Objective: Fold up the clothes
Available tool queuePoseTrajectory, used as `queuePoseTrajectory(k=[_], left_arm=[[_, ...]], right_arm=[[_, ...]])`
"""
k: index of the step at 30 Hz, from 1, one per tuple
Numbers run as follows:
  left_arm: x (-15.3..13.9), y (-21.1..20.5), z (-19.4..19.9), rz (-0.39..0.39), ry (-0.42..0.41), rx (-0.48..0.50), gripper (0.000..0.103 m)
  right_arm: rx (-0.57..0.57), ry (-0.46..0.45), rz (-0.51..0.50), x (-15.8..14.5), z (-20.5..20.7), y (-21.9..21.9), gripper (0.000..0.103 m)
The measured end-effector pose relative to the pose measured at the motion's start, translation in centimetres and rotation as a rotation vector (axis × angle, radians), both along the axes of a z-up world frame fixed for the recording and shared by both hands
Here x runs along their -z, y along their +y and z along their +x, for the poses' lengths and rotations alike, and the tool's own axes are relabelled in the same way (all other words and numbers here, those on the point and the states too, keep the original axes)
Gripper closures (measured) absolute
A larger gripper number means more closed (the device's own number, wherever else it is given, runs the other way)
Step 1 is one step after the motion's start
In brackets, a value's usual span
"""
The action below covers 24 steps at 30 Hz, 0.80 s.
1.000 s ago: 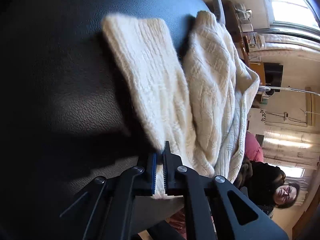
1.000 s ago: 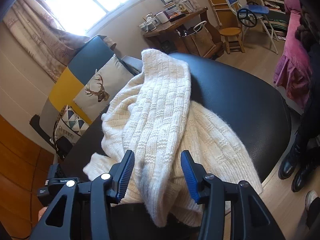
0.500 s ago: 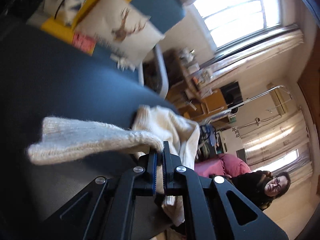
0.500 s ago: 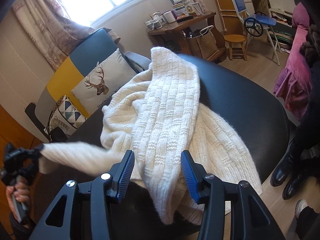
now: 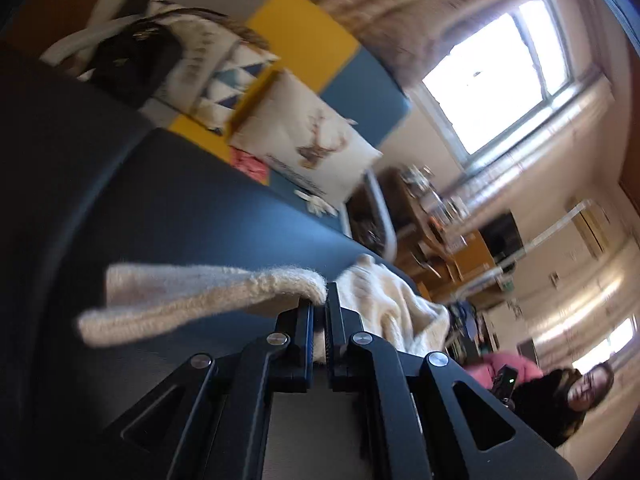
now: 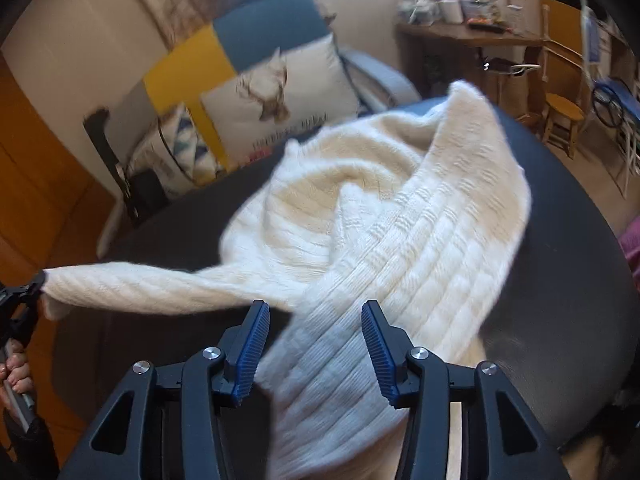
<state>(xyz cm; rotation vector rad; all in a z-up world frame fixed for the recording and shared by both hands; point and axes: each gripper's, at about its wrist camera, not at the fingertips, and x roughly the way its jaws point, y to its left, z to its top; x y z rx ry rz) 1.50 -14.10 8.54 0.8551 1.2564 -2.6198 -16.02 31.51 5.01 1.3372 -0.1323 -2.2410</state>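
A: Start at the tongs. What has the left gripper (image 5: 319, 312) got?

B: Its jaws are pressed together on the sleeve (image 5: 208, 294) of the cream sweater (image 6: 384, 216). In the left wrist view the sleeve runs from the tips out to the left of the frame, clear of the black table (image 5: 120, 208). In the right wrist view the same gripper sits at the far left edge, with the sleeve (image 6: 132, 286) stretched toward it from the pile.

A: And the right gripper (image 6: 316, 332)?

B: Its jaws stand apart, blue pads on either side of the other sleeve (image 6: 332, 364), which runs down the lower middle of the frame. The pads do not press it; there is a gap on both sides.

A: Where does the sweater lie?

B: Bunched on the table, middle of the right wrist frame, its top edge reaching toward the upper right.

A: Beyond that?

B: A deer cushion (image 6: 280, 100) on a blue and yellow sofa (image 6: 264, 28) behind the table, upper centre. A window (image 5: 496, 76) at upper right in the left wrist view, and a person (image 5: 560, 392) at lower right. Both views are blurred.
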Motion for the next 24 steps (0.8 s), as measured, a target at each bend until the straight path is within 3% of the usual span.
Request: queuePoseTrajectory(k=[2,6,8,12,16,19,21,24], left_arm=[[0.7,-2.6,1.8,0.009,-0.011,-0.067,0.1],[1.7,-7.7,5.2,0.006,-0.038,-0.183,0.1],[2.2,-9.7,6.4,0.006,-0.059,-0.232,0.1],[3.3,-13.1,8.1,0.025,-0.099,-0.306,0.1],[3.6,-13.9,8.3,-0.019,-0.142,-0.329,0.1],[3.9,-14.5,8.6,-0.003,-0.146,-0.347,0.1],[4.3,-14.7,8.4,0.012,-0.151,-0.34,0.1],[4.6,-14.1,8.2,0.004,-0.165,-0.321,0.1]], right_arm=[[-0.032,-0.03,0.099,1.4,-1.1,-3.0,0.054],[-0.134,-0.04,0.172,3.1,-0.7,-6.9,0.057],[-0.171,-0.04,0.162,3.3,-0.1,-8.4,0.057],[-0.244,0.044,0.269,3.6,1.4,-11.0,0.057],[-0.155,0.128,0.464,2.8,1.5,-9.1,0.057],[-0.083,0.109,0.521,2.5,1.6,-5.0,0.057],[-0.039,0.025,0.396,1.9,2.2,-1.8,0.057],[-0.009,-0.144,0.061,2.3,3.9,1.8,0.054]])
